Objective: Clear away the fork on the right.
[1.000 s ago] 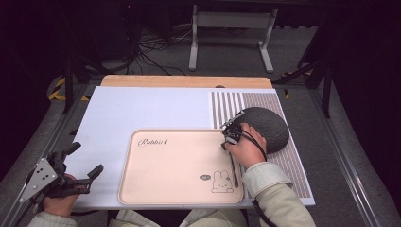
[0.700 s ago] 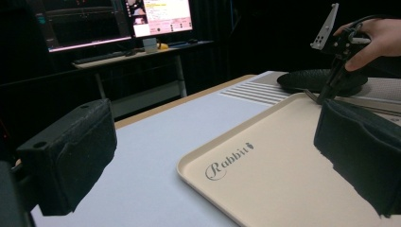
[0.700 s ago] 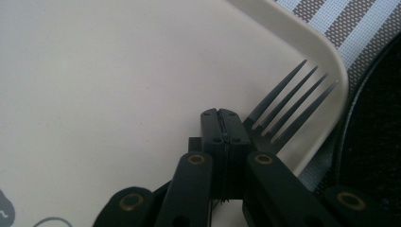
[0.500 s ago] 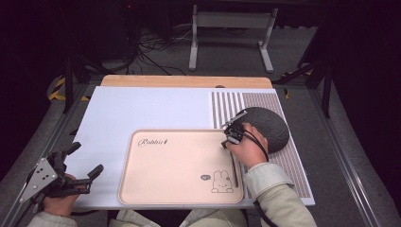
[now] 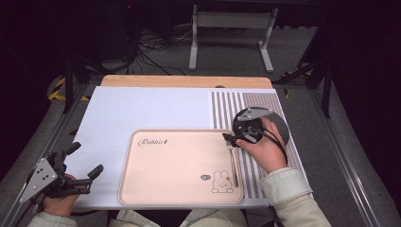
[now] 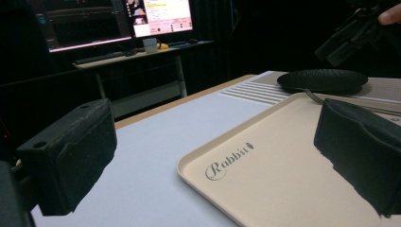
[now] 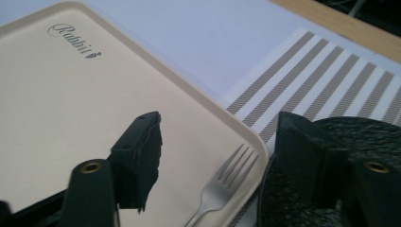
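Dark room, pale bench (image 5: 142, 109); lower centre, a smooth beige tray (image 5: 175, 165) carries a metal fork (image 5: 232, 161). Right tongs (image 5: 231, 138) just opened, empty; left tongs (image 5: 85, 161) spread.

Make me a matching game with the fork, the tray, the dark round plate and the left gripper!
Things:
1. fork
2. tray
3. dark round plate
4. left gripper

Places or looks:
A. beige, with a rabbit drawing
B. on the striped mat
C. lying along the tray's right edge
D. at the table's near left corner, jaws open

Pairs: 1-C, 2-A, 3-B, 4-D
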